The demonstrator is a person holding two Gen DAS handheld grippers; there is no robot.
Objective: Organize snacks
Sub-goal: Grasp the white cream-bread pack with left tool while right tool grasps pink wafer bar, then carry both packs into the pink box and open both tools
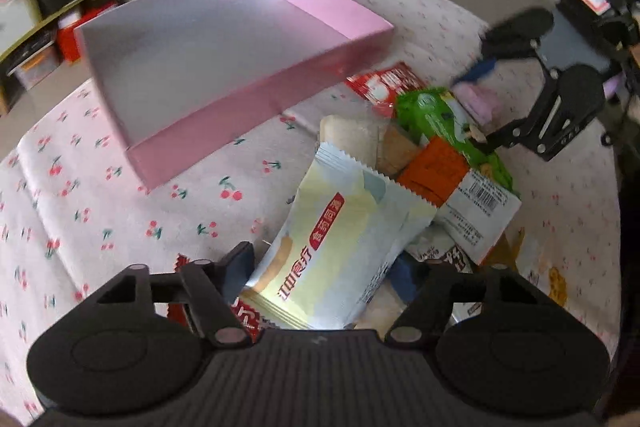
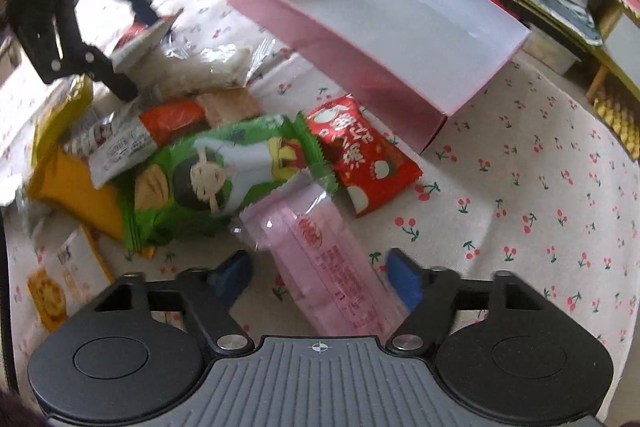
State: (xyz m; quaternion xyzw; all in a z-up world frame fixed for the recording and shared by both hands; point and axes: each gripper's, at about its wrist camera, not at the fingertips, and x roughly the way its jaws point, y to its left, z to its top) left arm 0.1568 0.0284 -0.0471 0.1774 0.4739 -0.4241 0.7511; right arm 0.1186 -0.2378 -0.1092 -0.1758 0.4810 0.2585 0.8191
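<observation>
While the left wrist view shows the left gripper with a pale yellow snack packet between its fingers, whether they press it cannot be told. Only the right wrist view shows the right gripper spread around a pink wrapped bar, pads apart from it. Both packets carry red Chinese print, unreadable here. Beyond the snack pile sits the pink box on the cherry-print cloth.
</observation>
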